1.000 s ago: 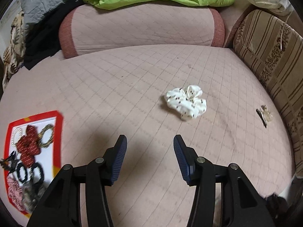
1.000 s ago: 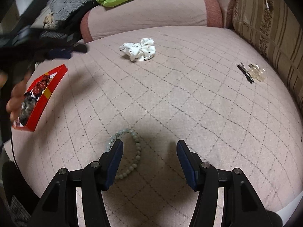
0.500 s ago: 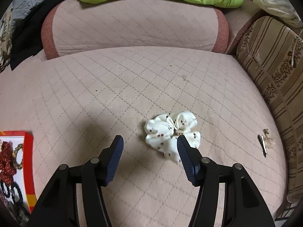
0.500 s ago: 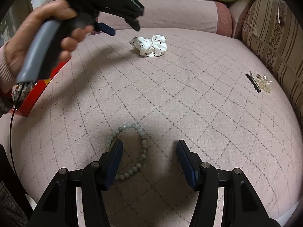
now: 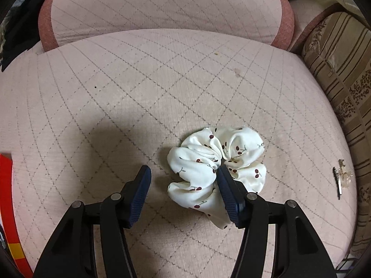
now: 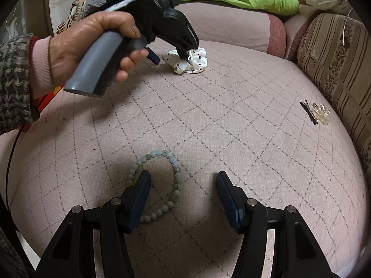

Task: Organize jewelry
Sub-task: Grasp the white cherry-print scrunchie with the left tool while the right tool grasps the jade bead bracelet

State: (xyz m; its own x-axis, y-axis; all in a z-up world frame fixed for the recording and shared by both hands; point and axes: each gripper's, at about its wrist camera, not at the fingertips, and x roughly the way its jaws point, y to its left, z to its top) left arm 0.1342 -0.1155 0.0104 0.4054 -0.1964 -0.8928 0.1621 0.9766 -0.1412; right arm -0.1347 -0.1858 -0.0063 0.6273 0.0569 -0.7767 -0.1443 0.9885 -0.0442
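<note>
White scrunchie sits right of centre in the left tool's gap

White cherry-print scrunchie [image 5: 216, 169] lies on the quilted pink cushion [image 5: 139, 88], and the left tool [image 5: 183, 173] is released over its near-left half, the jaws having just been opening. The left pad hangs clear of the cloth with bare cushion between; the right pad crosses the middle of the ring, so one lobe lies between the jaws and the rest spills out to the right. I judge a small shift right would centre the bunch before closing. From the right wrist view the left hand [image 6: 90, 46] is far nearer the scrunchie than the right is.

The right tool [image 6: 183, 180] is released too, low over the pale green bead bracelet [image 6: 160, 185]; its left pad stands inside the loop, and the loop's right side lies within the gap. A hair clip [image 6: 313, 113] lies well apart to the right. A red tray edge [image 5: 7, 197] shows near left.
</note>
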